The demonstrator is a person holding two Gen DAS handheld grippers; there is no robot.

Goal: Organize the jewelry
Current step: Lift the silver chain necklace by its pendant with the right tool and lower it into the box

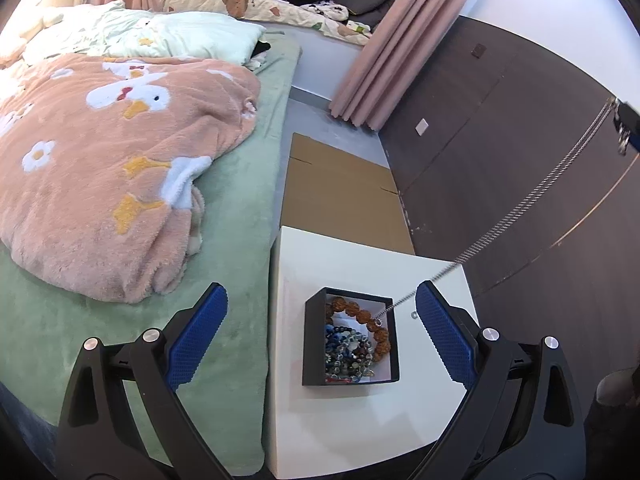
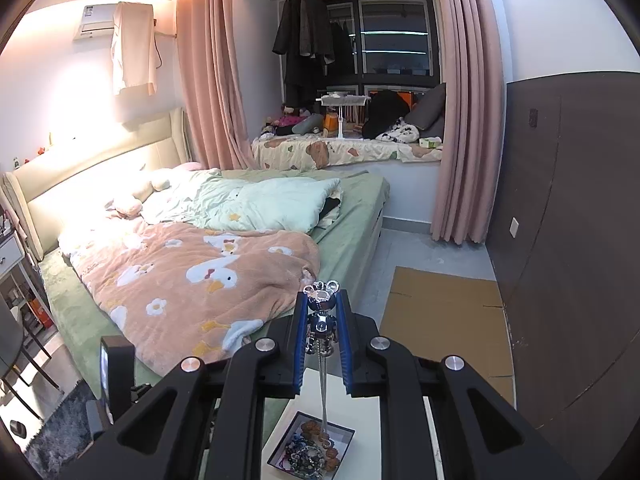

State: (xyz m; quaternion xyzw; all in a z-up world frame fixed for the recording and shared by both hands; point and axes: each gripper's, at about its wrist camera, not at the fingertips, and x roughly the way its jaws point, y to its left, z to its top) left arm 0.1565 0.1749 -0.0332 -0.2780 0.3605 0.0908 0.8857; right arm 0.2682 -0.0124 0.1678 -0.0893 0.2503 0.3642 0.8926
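Observation:
A small black box (image 1: pixel 311 344) with a white lining sits on a white side table (image 1: pixel 352 424) beside the bed. It holds beaded bracelets (image 1: pixel 352 340), brown and blue. My left gripper (image 1: pixel 322 326) stands open just above the table, its blue pads either side of the box. My right gripper (image 2: pixel 322 300) is held high and is shut on a silver bear pendant (image 2: pixel 321 300). Its silver chain (image 1: pixel 520 212) hangs down, and the lower end trails into the box (image 2: pixel 280 444). In the left wrist view the right gripper (image 1: pixel 624 128) shows at the far right edge.
A bed with a green sheet (image 1: pixel 240 240) and a pink duck blanket (image 1: pixel 112 168) lies left of the table. Flat cardboard (image 1: pixel 340 188) covers the floor beyond it. A dark wall panel (image 1: pixel 500 140) runs along the right, with pink curtains (image 2: pixel 464 120) by the window seat.

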